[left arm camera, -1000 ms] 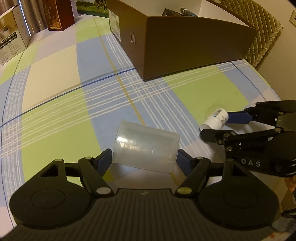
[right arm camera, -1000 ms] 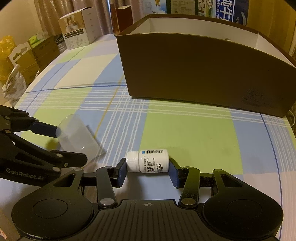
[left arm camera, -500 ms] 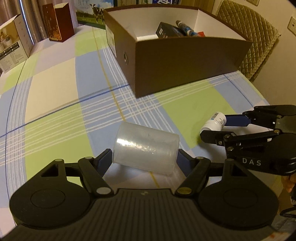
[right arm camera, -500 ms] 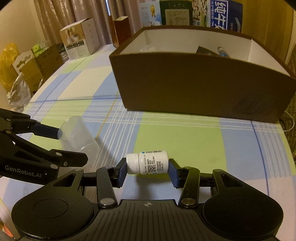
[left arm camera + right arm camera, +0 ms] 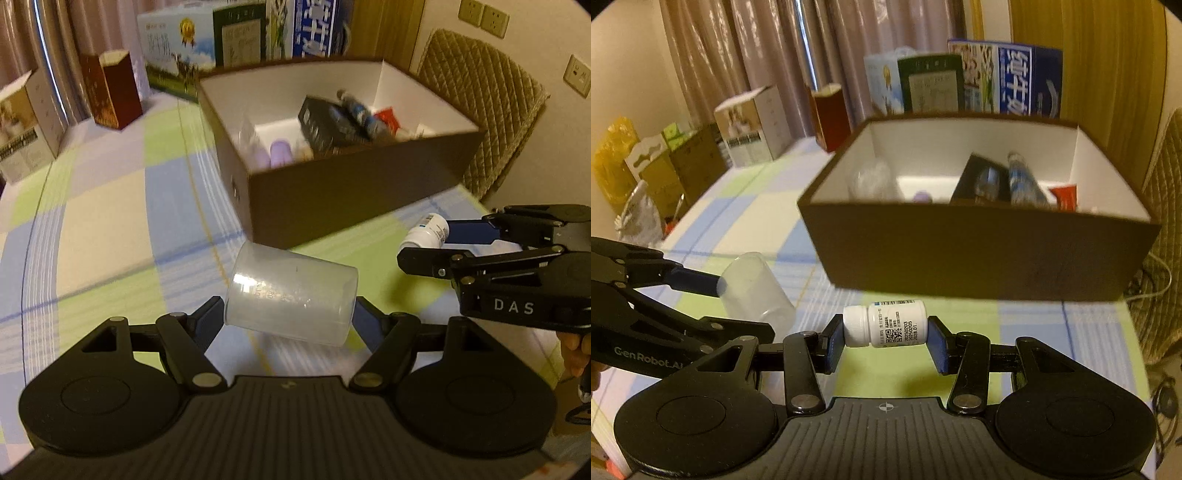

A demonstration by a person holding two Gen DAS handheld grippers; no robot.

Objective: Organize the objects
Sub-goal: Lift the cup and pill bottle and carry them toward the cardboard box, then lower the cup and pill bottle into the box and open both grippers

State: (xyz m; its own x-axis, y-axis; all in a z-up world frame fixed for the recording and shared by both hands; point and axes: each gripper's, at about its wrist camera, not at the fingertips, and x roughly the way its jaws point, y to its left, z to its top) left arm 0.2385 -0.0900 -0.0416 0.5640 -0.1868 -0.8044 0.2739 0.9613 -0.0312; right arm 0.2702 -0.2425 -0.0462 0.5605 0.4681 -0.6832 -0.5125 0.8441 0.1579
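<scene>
Left hand-held gripper (image 5: 290, 317): clamps translucent plastic cup (image 5: 291, 295), lying sideways, lower centre.
Right hand-held gripper (image 5: 886, 338): grips white cylindrical pill bottle (image 5: 886, 323), ribbed cap.
Brown cardboard box (image 5: 979, 258): upper centre.

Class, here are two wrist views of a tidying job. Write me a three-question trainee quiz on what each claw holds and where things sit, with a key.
1. True or false: the left claw grips a clear plastic cup lying on its side.
2. Which item does the right claw hold? A) a red carton B) a white pill bottle C) a purple tube
3. Fill in: both held items are outside the brown ____.

Key: 1 true; 2 B; 3 box.
</scene>
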